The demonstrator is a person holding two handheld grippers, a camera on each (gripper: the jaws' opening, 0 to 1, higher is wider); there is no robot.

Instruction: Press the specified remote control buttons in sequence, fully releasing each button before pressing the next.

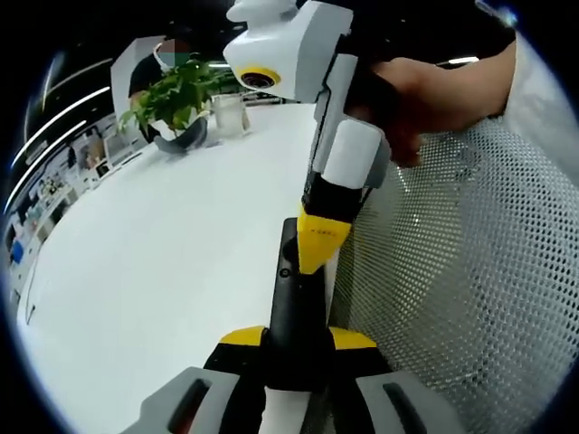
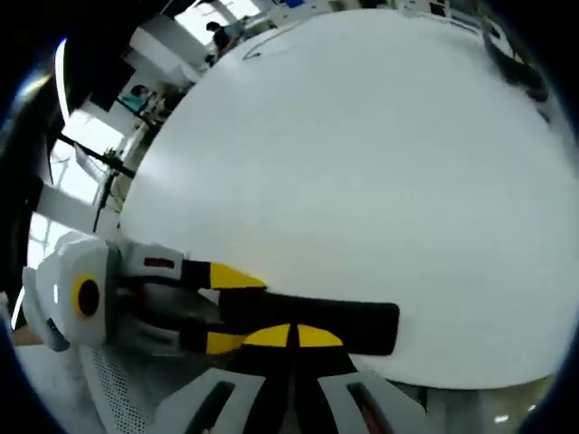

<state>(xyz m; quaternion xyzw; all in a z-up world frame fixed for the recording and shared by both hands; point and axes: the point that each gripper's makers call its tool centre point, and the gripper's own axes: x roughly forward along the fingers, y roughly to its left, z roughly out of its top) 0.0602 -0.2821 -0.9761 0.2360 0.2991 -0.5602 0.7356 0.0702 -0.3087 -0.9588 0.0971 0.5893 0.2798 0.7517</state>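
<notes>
A slim black remote control (image 1: 291, 298) hangs over the near edge of a white table (image 1: 163, 262). My left gripper (image 1: 298, 340) is shut on its near end, one yellow tip on each side. My right gripper (image 1: 317, 246), held by a hand, comes down from above with its yellow tips together on the remote's top face, near a small button. In the right gripper view, my right gripper (image 2: 291, 336) is shut with its joined tips against the remote control (image 2: 335, 324). There the left gripper (image 2: 222, 309) clamps the remote's left end.
At the far end of the table stand a potted plant (image 1: 176, 95) and a clear cup (image 1: 229, 116). A white mesh chair (image 1: 470, 280) lies close on the right, below the remote. A dark object (image 2: 517, 65) lies at the table's far edge.
</notes>
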